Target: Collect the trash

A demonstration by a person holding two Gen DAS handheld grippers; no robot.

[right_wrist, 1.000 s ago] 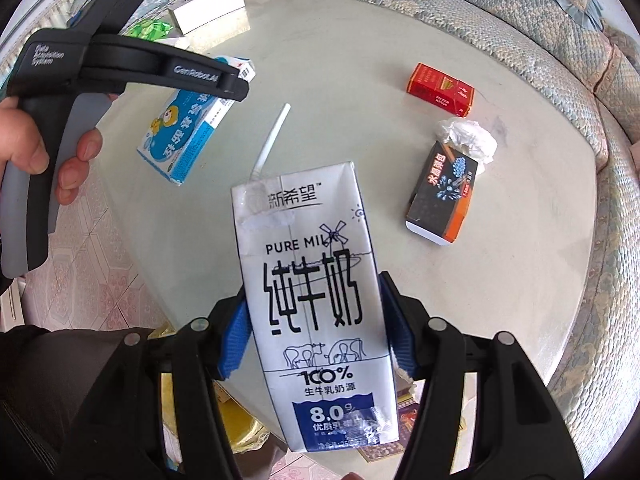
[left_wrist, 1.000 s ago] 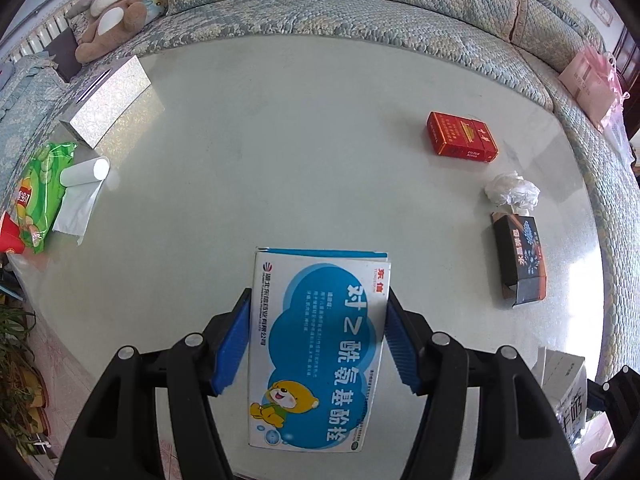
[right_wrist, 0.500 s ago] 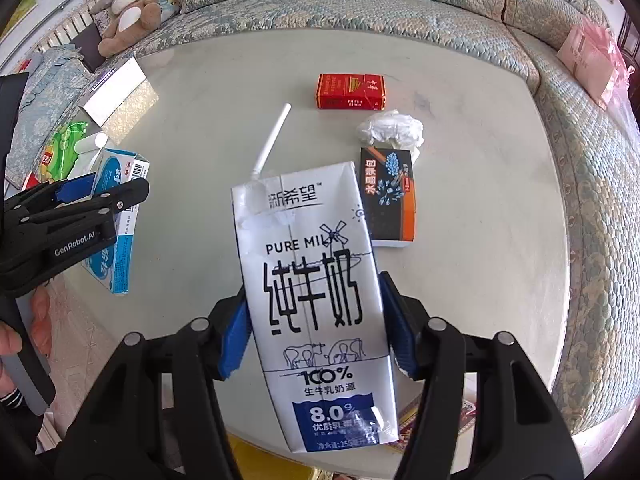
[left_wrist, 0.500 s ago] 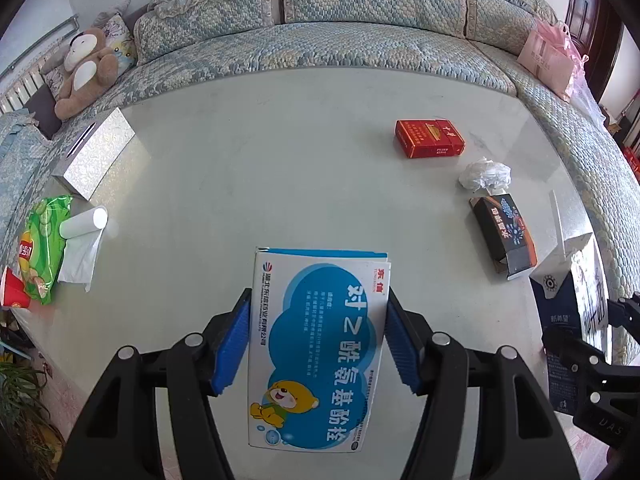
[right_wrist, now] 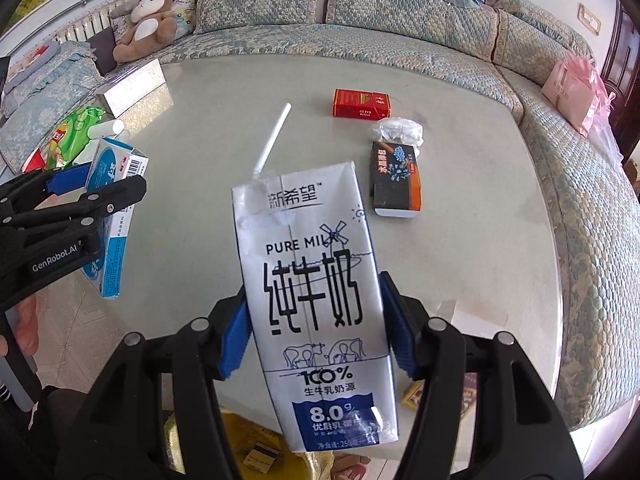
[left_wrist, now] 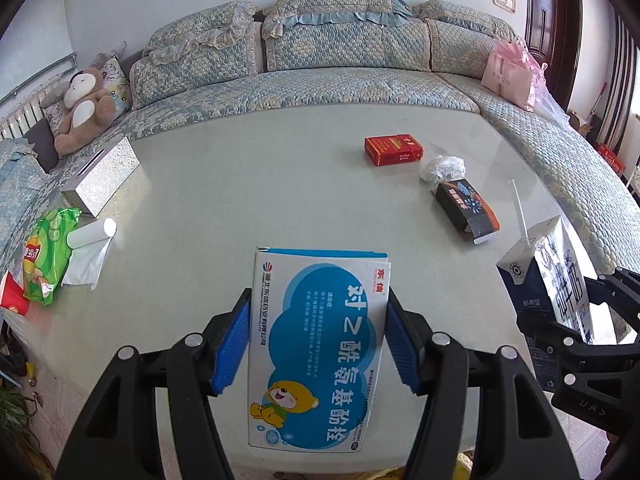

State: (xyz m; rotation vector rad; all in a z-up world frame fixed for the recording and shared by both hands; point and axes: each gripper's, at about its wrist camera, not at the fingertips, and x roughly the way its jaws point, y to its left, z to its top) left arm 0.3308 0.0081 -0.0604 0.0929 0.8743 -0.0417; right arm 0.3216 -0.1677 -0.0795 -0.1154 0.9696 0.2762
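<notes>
Both tools are gripping trash above the table point(left_wrist: 248, 184) edge: left tool point(left_wrist: 318, 336) clamping medicine box point(left_wrist: 316, 344), right tool point(right_wrist: 316, 320) clamping milk carton point(right_wrist: 316, 292), prob. heading w/ both to yellow bag point(right_wrist: 256, 448) below.

Both grippers are showing matte black plastic frames. The left gripper point(left_wrist: 318, 336) and right gripper point(right_wrist: 316, 322) are each carrying blue ribbed pads on their fingers point(left_wrist: 234, 344), with round silver screws dotting the black linkage arms. White lettering reading GenRobot.AI is running along the left gripper's side in the right wrist view.
</notes>
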